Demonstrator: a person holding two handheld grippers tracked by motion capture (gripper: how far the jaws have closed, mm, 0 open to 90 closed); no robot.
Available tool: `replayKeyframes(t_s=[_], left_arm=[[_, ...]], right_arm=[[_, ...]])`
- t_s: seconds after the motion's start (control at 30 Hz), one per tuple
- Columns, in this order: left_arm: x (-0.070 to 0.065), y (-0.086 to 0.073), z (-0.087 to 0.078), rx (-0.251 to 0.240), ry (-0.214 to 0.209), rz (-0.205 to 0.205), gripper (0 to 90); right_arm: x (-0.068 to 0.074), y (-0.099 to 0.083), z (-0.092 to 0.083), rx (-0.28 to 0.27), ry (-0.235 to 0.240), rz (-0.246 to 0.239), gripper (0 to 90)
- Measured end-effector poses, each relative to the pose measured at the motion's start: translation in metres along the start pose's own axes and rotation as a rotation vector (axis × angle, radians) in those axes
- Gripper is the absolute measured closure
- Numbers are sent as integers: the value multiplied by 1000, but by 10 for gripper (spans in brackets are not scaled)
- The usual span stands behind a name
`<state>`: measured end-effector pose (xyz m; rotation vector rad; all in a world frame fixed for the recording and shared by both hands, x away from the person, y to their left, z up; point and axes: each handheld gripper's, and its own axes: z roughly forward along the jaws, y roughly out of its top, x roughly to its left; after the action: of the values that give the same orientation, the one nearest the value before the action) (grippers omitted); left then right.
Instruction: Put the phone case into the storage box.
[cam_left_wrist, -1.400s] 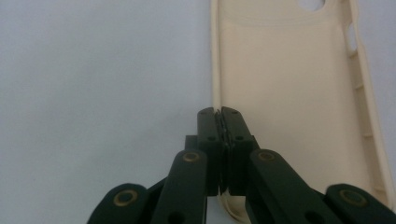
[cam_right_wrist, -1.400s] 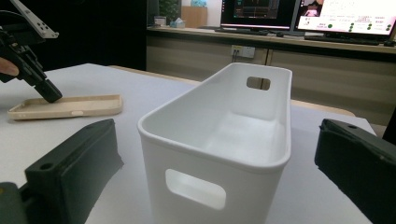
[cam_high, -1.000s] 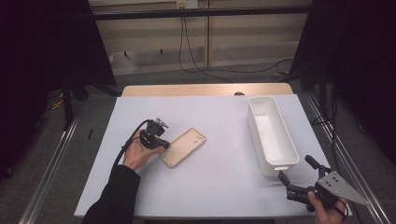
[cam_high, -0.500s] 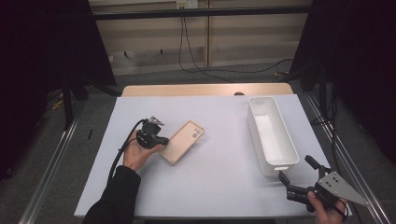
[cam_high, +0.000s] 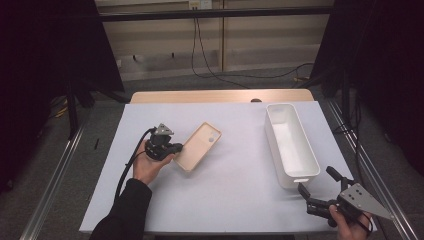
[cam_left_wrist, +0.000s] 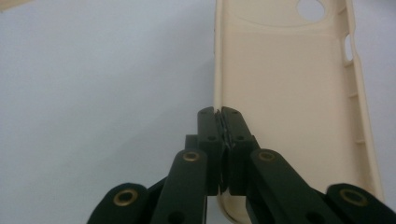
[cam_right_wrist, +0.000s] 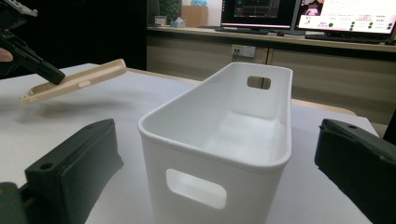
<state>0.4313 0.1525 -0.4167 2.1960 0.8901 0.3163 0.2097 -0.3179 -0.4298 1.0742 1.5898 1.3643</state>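
A beige phone case (cam_high: 199, 146) hangs tilted just above the white table (cam_high: 235, 200), left of centre, its hollow side up. My left gripper (cam_high: 179, 148) is shut on its near long edge; in the left gripper view the jaws (cam_left_wrist: 218, 112) pinch the rim of the case (cam_left_wrist: 285, 93). The right gripper view shows the case (cam_right_wrist: 74, 80) off the surface with a shadow beneath. My right gripper (cam_high: 316, 180) stands open at the front right corner, its jaws spread either side of the near end of a white bin (cam_high: 298, 181).
The long white bin (cam_right_wrist: 247, 182) is empty and lies along the table's right side, with a handle hole in each end. Black curtains flank the table. A wooden strip runs along the far edge. Cables trail on the floor behind.
My left gripper has carried the phone case a little farther away and to the right, turning it more lengthwise. The right gripper has stayed put.
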Motion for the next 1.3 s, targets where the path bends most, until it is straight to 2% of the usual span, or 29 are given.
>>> replayKeyframes(t_s=[0.07, 0.17, 0.2, 0.3, 0.4, 0.43, 0.47, 0.67, 0.7, 0.77, 0.8, 1.0, 1.1, 1.2, 1.23, 1.3], left_arm=[[-1, -3, -5, -38, 2, -4, 879], [0, -5, -7, -62, 14, -6, 879], [-1, -6, -8, -78, 9, -31, 879], [0, -6, -12, -98, 16, -24, 879], [-5, -5, -19, -147, 32, -30, 879], [-5, -5, -19, -147, 32, -30, 879], [-10, -6, -23, -176, 36, -31, 879], [-17, -9, -29, -226, 62, -28, 879], [-18, -10, -29, -235, 62, -38, 879], [-21, -11, -32, -255, 64, -29, 879], [-24, -13, -33, -276, 52, -35, 879], [-33, -16, -40, -317, 56, -21, 879], [-40, -20, -44, -345, 60, -20, 878], [-47, -23, -48, -368, 56, -15, 878], [-51, -23, -50, -386, 44, -18, 879], [-53, -23, -51, -390, 36, -18, 879]], right_arm=[[0, 0, 0, 0, 2, 1, 0], [0, 0, 0, 0, 2, 1, 0], [0, 0, 1, -1, 2, 2, 0], [0, 0, 1, 1, 3, 5, 0], [0, 0, 1, 4, 6, 4, 0], [0, 0, 1, 4, 6, 4, 0], [1, 0, 1, 3, 8, 3, 0], [0, 1, 2, 0, 8, 8, 0], [0, 1, 2, 0, 8, 7, 0], [0, 2, 2, 2, 7, 9, 0], [1, 2, 3, 1, -3, 11, 0], [3, 4, 5, -2, -18, 12, 0], [7, 11, 5, -13, -30, 18, 0], [10, 16, 6, -5, -41, -2, 0], [13, 21, 6, -16, -27, 16, 0], [15, 22, 7, -18, -23, 25, 0]])
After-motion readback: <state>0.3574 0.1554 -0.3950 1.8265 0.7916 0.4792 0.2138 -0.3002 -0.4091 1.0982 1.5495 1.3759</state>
